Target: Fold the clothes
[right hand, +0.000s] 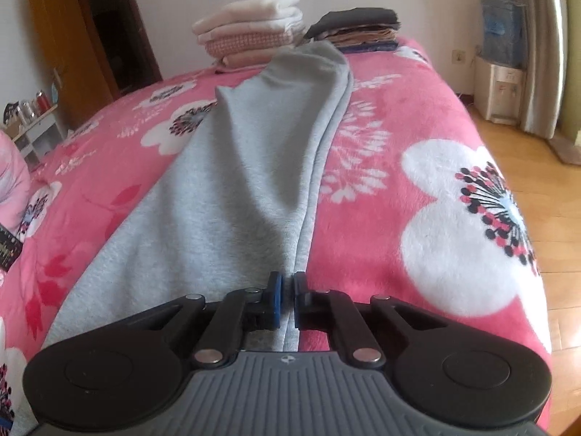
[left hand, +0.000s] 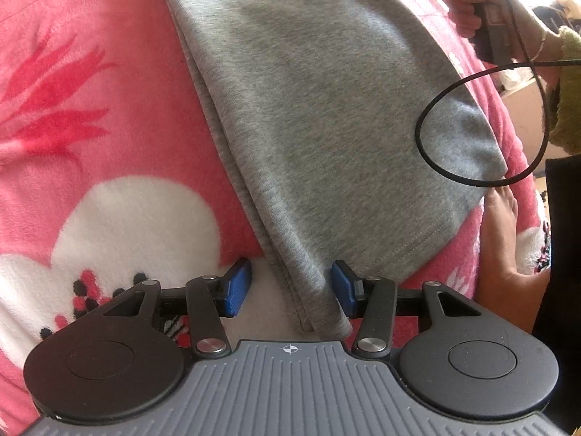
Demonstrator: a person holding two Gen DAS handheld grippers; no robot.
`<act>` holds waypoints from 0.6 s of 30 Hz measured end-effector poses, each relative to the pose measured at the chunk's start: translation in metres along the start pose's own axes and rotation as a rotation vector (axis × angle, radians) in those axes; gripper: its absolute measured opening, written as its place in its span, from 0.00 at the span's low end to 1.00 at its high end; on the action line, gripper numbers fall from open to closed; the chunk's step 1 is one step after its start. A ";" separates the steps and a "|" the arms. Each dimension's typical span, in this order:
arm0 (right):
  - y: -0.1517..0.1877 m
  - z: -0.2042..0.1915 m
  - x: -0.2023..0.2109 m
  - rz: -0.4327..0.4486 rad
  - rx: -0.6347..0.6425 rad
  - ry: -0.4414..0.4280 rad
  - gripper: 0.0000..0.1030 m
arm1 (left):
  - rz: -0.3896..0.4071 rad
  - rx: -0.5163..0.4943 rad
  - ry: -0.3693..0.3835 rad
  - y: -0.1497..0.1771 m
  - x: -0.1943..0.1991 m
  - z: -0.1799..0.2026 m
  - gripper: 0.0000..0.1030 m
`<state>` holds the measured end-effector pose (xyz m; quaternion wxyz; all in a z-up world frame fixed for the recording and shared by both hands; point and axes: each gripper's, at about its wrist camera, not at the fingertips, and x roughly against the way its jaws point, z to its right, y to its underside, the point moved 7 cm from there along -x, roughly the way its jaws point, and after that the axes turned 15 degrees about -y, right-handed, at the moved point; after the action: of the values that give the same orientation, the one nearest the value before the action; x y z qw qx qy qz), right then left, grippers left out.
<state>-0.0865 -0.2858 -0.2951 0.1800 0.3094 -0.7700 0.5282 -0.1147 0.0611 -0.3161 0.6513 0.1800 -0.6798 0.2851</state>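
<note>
Right gripper (right hand: pixel 287 299) sits with its blue pads closed on the layered edge of the grey garment (right hand: pixel 254 167), pinching the stacked seams where they run along the garment's right side. From that grip the cloth stretches straight away, long and narrow, toward the far end of the bed — its long axis is in line with the way this gripper points.

Over at the other end, the left gripper (left hand: pixel 290 287) hangs with its jaws part open, astride a hemmed corner of the same garment (left hand: pixel 319 116); the cloth touches the right-hand pad while the left pad (left hand: pixel 238 287) stands clear of it, so nothing is clamped there yet. I judge this hand is the nearer one for taking that corner. The person's other hand (left hand: pixel 468 3) and a loop of black cable (left hand: pixel 421 145) show at the upper right of that view.

Beneath everything lies the pink flowered blanket (right hand: pixel 417 116), with bare room on both sides of the garment. Its right edge drops to the wooden floor (right hand: pixel 515 145) — little slack that way. Farthest off, two stacks of folded clothes (right hand: pixel 254 32) stand just past the garment's end.
</note>
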 end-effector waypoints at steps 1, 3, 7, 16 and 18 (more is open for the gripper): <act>0.002 0.002 -0.002 0.000 0.004 0.014 0.06 | 0.001 -0.001 0.001 0.000 0.000 0.000 0.48; 0.004 0.003 -0.005 0.007 0.010 0.028 0.06 | 0.002 -0.004 0.001 0.000 -0.001 -0.001 0.48; -0.002 0.000 0.004 0.067 0.026 0.054 0.05 | 0.010 -0.009 0.001 0.001 0.000 -0.002 0.48; -0.009 0.033 0.025 0.091 -0.076 0.037 0.05 | 0.010 -0.011 -0.005 0.000 -0.002 -0.004 0.48; -0.005 0.019 0.035 0.076 -0.052 -0.061 0.05 | 0.008 -0.010 -0.003 0.000 -0.003 -0.004 0.49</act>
<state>-0.1077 -0.3148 -0.2777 0.1442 0.2914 -0.7997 0.5048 -0.1114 0.0629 -0.3193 0.6502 0.1742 -0.6828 0.2841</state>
